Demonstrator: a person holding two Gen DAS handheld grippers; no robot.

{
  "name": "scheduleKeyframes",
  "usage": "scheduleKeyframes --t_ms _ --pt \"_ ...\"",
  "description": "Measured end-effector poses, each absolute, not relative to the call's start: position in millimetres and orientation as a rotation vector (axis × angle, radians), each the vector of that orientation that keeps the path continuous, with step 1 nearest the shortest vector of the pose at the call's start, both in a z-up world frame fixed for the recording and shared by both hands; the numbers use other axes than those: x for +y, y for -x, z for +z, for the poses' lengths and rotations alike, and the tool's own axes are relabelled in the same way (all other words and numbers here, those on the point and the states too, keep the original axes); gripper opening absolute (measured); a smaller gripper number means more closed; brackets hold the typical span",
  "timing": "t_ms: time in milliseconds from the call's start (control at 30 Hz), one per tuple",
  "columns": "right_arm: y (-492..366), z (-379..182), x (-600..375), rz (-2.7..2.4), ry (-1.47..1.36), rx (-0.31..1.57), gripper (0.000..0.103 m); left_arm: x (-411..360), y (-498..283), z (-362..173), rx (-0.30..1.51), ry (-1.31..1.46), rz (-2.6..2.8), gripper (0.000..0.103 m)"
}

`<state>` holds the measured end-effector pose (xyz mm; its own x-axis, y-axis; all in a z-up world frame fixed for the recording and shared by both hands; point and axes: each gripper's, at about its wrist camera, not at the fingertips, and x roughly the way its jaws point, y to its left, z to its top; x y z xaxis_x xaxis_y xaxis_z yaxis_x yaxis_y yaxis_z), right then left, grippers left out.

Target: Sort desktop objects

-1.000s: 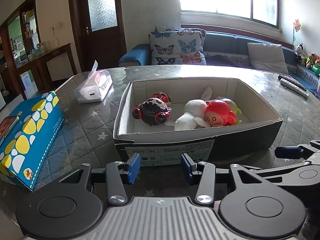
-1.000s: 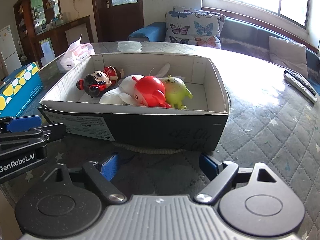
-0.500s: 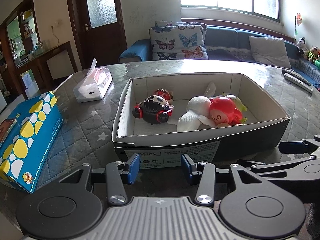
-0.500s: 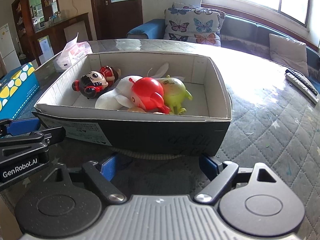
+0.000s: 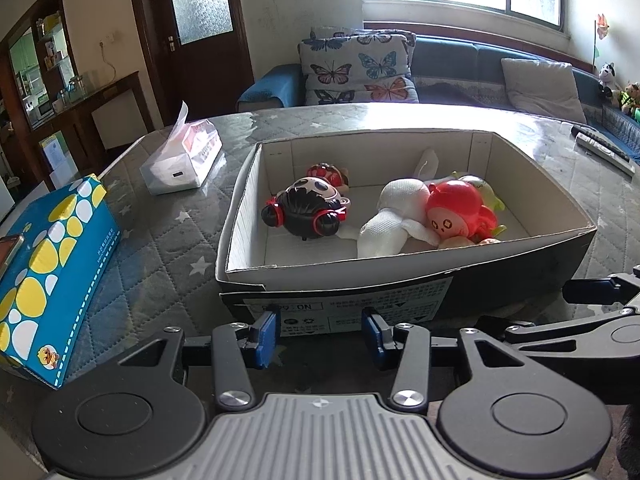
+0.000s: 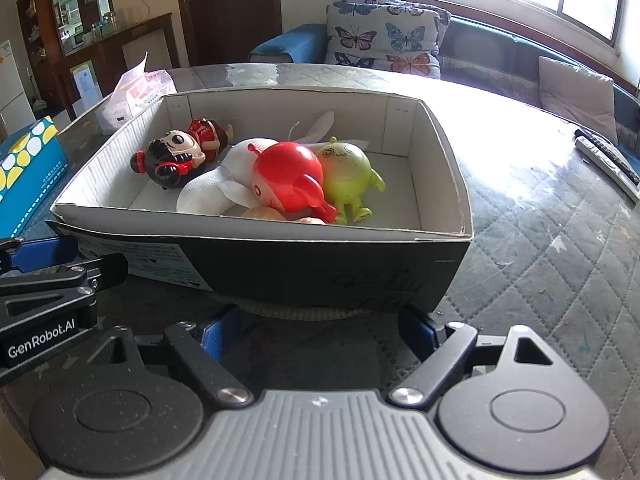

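Note:
A black cardboard box [image 5: 400,276] [image 6: 320,264] with a white inside stands on the quilted table. In it lie a black-haired doll in red [image 5: 306,210] [image 6: 176,156], a white cloth toy [image 5: 392,216] [image 6: 218,190], a red round toy [image 5: 456,208] [image 6: 288,178] and a green toy [image 6: 346,172] [image 5: 486,194]. My left gripper [image 5: 320,334] is open and empty just in front of the box's near wall. My right gripper [image 6: 316,332] is open wider, empty, also in front of the box.
A blue and yellow tissue box [image 5: 48,268] [image 6: 24,164] lies at the left. A white tissue pack [image 5: 182,160] [image 6: 136,92] sits behind it. Remote controls [image 5: 600,146] [image 6: 608,160] lie at the far right. A sofa with a butterfly cushion [image 5: 356,68] stands beyond the table.
Both grippers have risen and tilted, so the box now sits lower and closer in both views. The jaw openings have not changed. The toys have not moved.

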<state>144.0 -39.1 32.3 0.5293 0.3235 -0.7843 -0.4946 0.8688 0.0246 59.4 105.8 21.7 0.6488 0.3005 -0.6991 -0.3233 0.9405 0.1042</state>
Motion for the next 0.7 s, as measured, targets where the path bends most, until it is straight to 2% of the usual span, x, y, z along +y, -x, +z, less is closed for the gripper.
scheduleKeyframes --t_ms 700 --pt "-155.0 25.2 -33.2 0.481 0.217 0.924 0.087 112.3 -71.9 10.2 0.856 0.055 0.373 0.047"
